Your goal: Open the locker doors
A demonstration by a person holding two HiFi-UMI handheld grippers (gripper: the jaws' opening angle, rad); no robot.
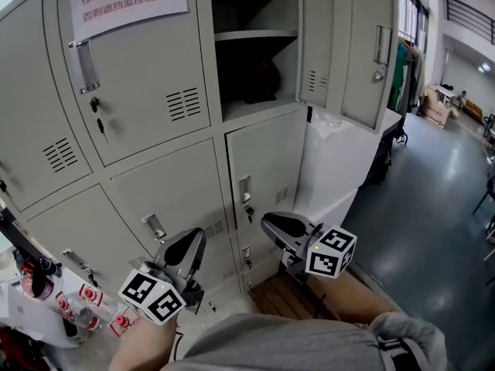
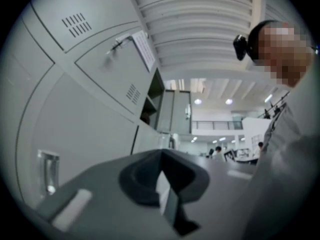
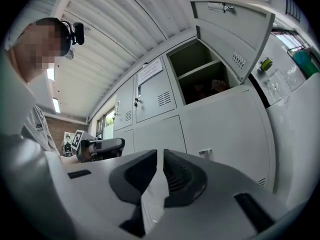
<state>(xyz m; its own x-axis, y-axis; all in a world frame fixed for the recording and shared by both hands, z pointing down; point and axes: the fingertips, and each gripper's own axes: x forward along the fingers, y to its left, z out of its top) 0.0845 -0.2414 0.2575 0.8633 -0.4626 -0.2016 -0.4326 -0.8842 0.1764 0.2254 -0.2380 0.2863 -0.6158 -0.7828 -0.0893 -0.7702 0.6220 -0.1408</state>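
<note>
The swung-open upper door (image 1: 349,45) juts out on the right; its compartment (image 1: 282,14) gapes, a shelf (image 1: 255,35) across it. Closed lower doors (image 1: 267,161) block ahead; the floor (image 1: 425,207) to the right is open.

matt painted-metal locker doors (image 1: 147,83) — paper notice (image 1: 128,2), glossy smooth floor (image 1: 425,207).

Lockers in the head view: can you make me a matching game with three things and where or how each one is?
Things: 1 top right locker door; 2 paper notice; 3 key.
States: A hangs from a lock; B swung open; C stuck on a closed door.
Pairs: 1-B; 2-C; 3-A.
</note>
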